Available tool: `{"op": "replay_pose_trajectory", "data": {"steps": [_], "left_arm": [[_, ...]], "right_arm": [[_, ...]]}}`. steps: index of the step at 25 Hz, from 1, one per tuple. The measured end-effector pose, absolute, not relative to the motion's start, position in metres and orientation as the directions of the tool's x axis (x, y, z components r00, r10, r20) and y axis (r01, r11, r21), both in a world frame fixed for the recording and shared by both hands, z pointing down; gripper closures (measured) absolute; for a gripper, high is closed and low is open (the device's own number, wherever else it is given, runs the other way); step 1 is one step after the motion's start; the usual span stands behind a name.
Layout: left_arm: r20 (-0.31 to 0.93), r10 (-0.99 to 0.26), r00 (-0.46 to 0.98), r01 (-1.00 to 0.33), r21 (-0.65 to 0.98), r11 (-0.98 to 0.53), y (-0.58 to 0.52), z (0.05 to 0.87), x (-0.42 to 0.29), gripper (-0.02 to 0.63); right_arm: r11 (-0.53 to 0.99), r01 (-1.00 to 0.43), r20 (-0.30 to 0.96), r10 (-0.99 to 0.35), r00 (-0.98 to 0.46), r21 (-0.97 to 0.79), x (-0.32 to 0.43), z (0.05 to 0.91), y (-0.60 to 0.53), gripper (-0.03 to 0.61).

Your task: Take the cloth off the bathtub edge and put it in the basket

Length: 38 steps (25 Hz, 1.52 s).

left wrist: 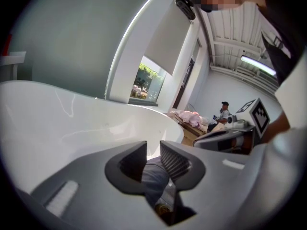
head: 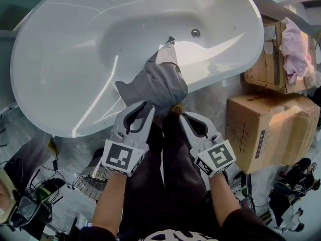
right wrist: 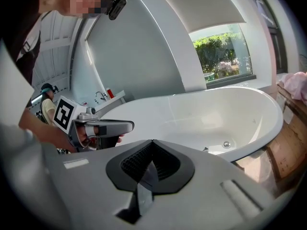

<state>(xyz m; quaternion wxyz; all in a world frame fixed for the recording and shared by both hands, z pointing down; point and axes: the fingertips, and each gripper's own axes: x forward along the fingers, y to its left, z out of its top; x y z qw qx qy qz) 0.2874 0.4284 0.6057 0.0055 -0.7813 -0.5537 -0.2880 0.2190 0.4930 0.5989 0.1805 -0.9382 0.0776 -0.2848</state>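
A grey cloth (head: pixel 158 82) hangs over the near rim of the white bathtub (head: pixel 40 84), part inside the tub and part outside. My left gripper (head: pixel 145 105) is at the cloth's near hem. In the left gripper view its jaws (left wrist: pixel 153 153) stand a little apart, with the cloth (left wrist: pixel 154 176) lying loose in the gap. My right gripper (head: pixel 181 114) is beside it on the same hem. Its jaws (right wrist: pixel 152 146) are shut, and a fold of the cloth (right wrist: pixel 144 195) is pinched between them. A wire mesh basket (head: pixel 90 178) stands on the floor at lower left, half hidden by the left gripper's marker cube.
Two cardboard boxes (head: pixel 271 129) stand right of the tub, the far one holding a pink cloth (head: pixel 295 49). The tub's drain (head: pixel 195 33) lies beyond the cloth. Cables and gear (head: pixel 35 195) clutter the floor at left. A person (left wrist: pixel 223 110) sits far off.
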Motion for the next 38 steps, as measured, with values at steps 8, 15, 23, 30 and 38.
{"op": "replay_pose_trajectory", "data": {"steps": [8,15,23,30,38], "left_arm": [[0.45,0.858,0.248,0.851,0.321,-0.415,0.428,0.607,0.294,0.33],[0.471,0.856,0.212,0.878,0.293,-0.378,0.437,0.615,0.286,0.295],[0.551,0.824,0.132,0.905,0.273,-0.327,0.444,0.644,0.278,0.296],[0.644,0.761,0.082,0.934,0.217,-0.284,0.45,0.675,0.28,0.296],[0.774,0.631,-0.041,0.973,0.173,-0.149,0.454,0.727,0.264,0.296]], "right_arm": [[-0.917,-0.057,0.507,-0.269,0.819,-0.395,0.219,0.602,0.489,0.569],[-0.916,-0.046,0.508,-0.262,0.82,-0.398,0.217,0.604,0.495,0.569],[-0.914,-0.034,0.514,-0.259,0.818,-0.405,0.213,0.608,0.497,0.569],[-0.912,-0.027,0.511,-0.253,0.821,-0.41,0.213,0.609,0.5,0.569],[-0.911,-0.01,0.518,-0.243,0.82,-0.412,0.212,0.613,0.506,0.569]]}}
